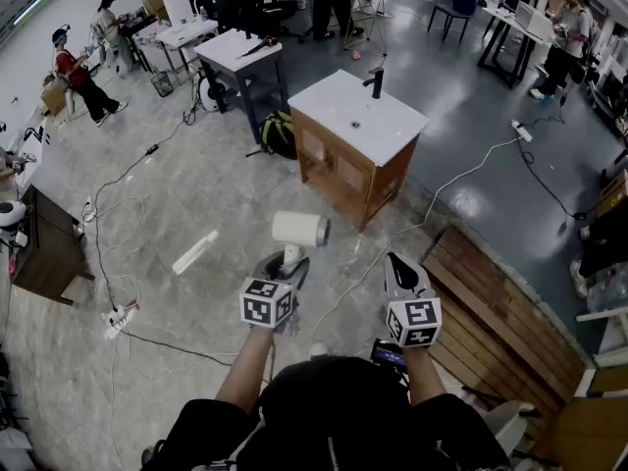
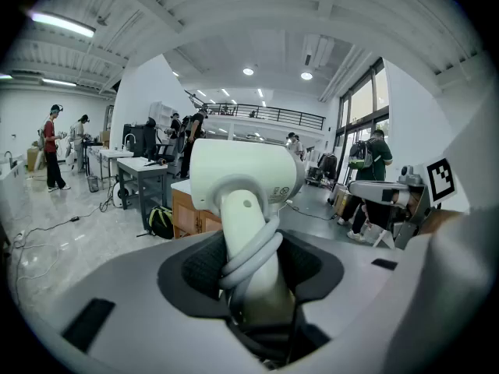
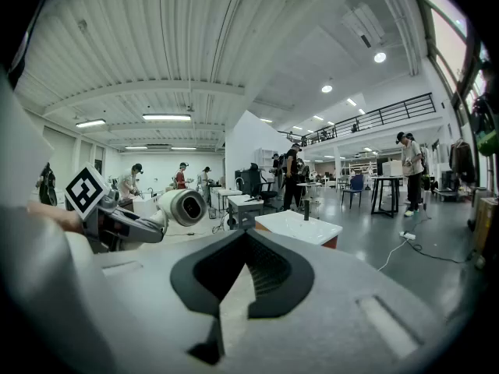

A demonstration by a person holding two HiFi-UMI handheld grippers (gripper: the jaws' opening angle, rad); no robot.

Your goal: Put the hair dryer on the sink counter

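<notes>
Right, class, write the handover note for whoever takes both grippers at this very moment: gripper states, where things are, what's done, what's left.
Left gripper: shut on the handle of the hair dryer, cord wound round the handle, dryer held in the air above the floor.
Right gripper: jaws together, nothing in them, beside the left.
Sink counter: ahead across the floor, white top with a black faucet.
Done: dryer in hand.
Left: carry it over, set it on the counter, let go.
</notes>
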